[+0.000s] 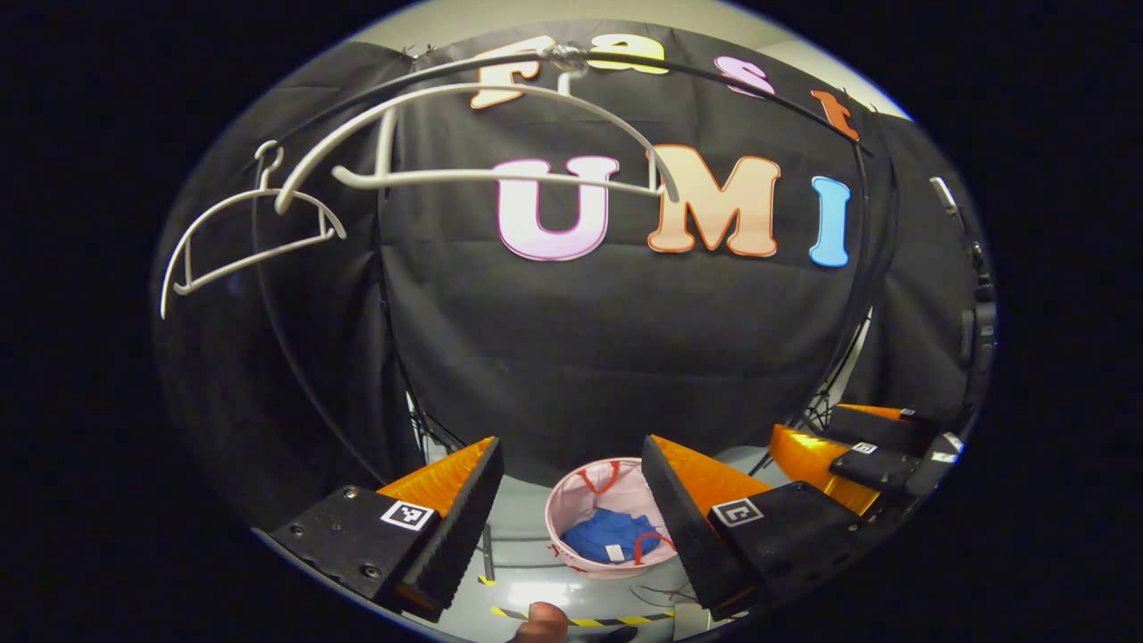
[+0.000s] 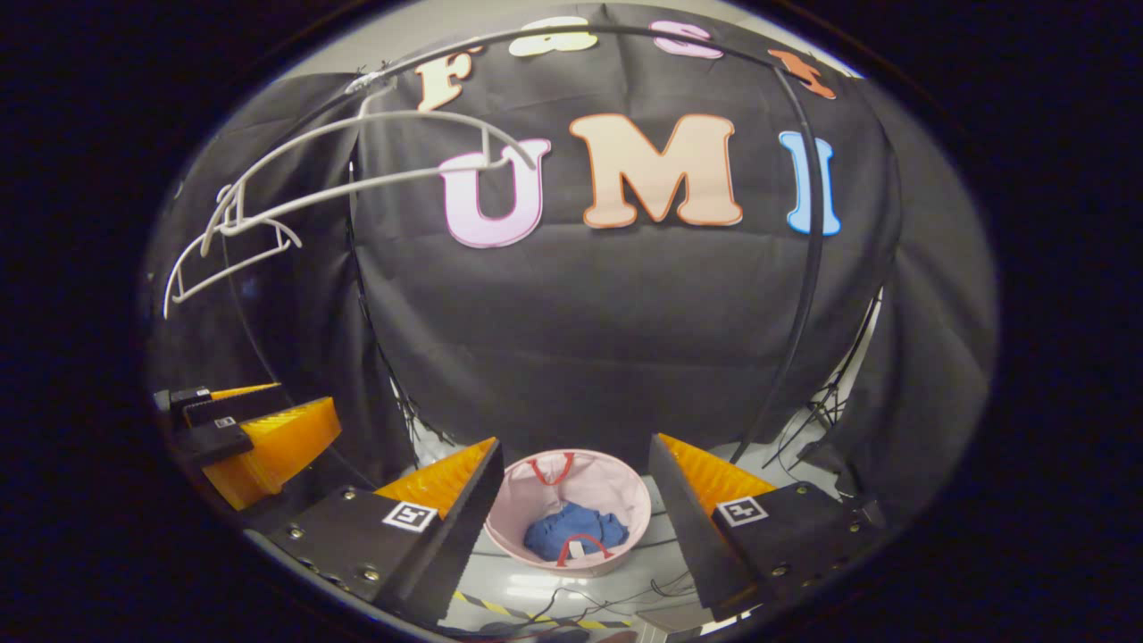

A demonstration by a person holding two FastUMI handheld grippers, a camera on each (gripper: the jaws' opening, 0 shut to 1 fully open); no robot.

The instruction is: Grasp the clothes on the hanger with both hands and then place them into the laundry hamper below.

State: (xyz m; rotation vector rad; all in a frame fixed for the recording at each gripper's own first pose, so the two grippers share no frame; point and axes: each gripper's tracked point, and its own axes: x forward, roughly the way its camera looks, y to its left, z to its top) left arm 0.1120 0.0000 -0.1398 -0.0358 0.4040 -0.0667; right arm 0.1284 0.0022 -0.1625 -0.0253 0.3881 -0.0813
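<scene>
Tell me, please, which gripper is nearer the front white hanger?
Left. The left gripper hangs almost under the front white hanger; the right gripper sits farther right, hanger up-left.

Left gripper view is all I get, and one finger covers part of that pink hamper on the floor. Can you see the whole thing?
Observer: Yes. In the right gripper view the hamper shows its full rim between the fingers, with blue clothes bunched at the bottom.
Operator: Is anything being held on that side?
Observer: No. The right hand-held gripper has its fingers standing apart with nothing gripped between them.
</scene>
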